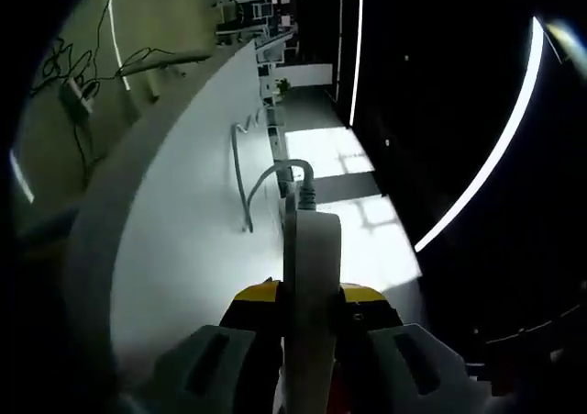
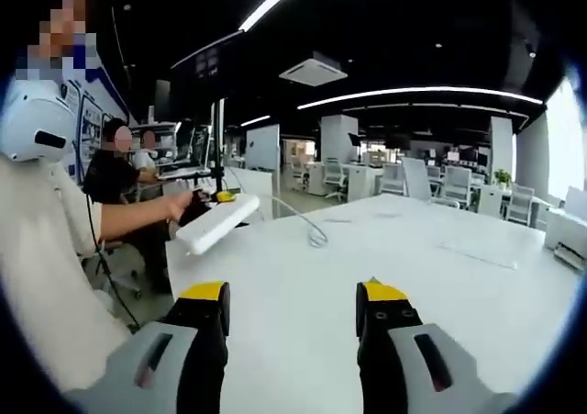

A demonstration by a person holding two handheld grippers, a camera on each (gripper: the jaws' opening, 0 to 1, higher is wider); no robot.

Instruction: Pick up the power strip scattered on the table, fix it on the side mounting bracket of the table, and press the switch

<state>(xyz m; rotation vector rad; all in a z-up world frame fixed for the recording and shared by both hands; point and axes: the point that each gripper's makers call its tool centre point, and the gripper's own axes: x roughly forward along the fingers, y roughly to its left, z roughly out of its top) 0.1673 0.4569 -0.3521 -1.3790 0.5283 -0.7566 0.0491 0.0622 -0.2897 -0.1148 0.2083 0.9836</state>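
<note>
Overhead of the table [image 2: 385,249], the power strip [image 1: 310,285] was held edge-on, clamped between the jaws of the left tool [image 1: 307,327] — its grey cable [image 1: 266,177] trailed back down onto the table. Seen from the right gripper view, the power strip was raised above the table's near edge. The right tool [image 2: 292,308] was held with jaws spread, empty, over the table.

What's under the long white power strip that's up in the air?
In the right gripper view, the long white plastic power strip is held above the white table, at its near-left edge. Its grey cable trails onto the tabletop. Its underside is hidden.
</note>
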